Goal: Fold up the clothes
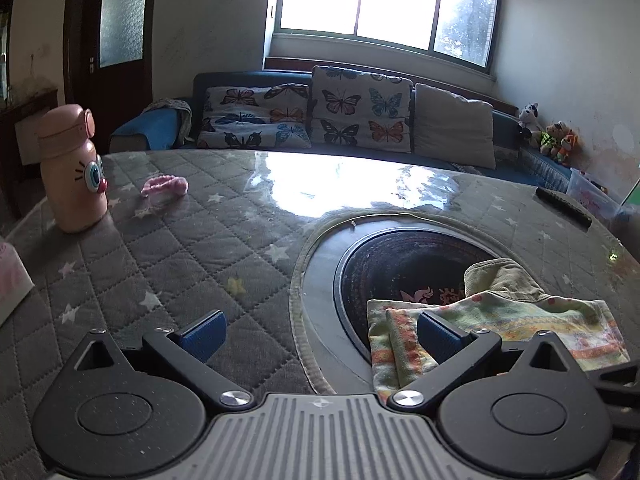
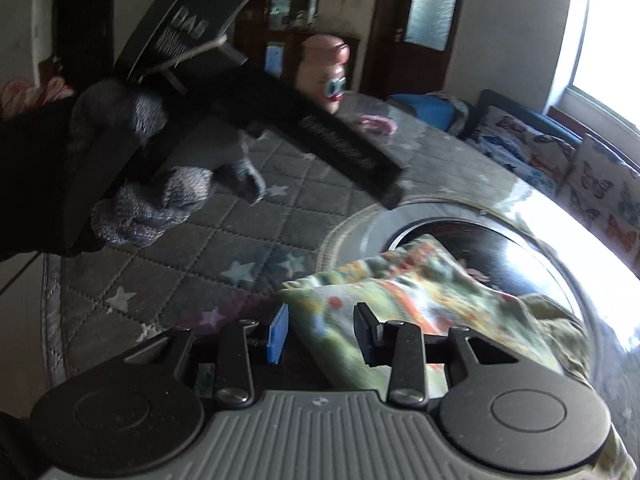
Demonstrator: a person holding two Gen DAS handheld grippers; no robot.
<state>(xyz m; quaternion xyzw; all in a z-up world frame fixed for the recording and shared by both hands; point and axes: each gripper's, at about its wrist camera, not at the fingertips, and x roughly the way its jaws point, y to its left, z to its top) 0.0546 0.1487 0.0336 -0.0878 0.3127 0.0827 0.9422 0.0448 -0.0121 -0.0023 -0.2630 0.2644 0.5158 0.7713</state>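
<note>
L tongs (image 1: 320, 334) spread wide, empty — R tongs (image 2: 320, 334) apart around floral patterned cloth garment (image 2: 404, 284), grip unclear, on quilted grey table (image 1: 180, 248).

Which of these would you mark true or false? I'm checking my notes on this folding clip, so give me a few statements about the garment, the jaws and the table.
1. The left gripper has its jaws wide apart with nothing between them. True.
2. The patterned garment lies partly over the round dark inset in the table. True.
3. The pink bottle lies on its side. False: it stands upright on the quilted cover.
4. The garment hangs in the air, clear of the table. False: it rests on the table.
5. A gloved hand holds the left gripper. True.
</note>
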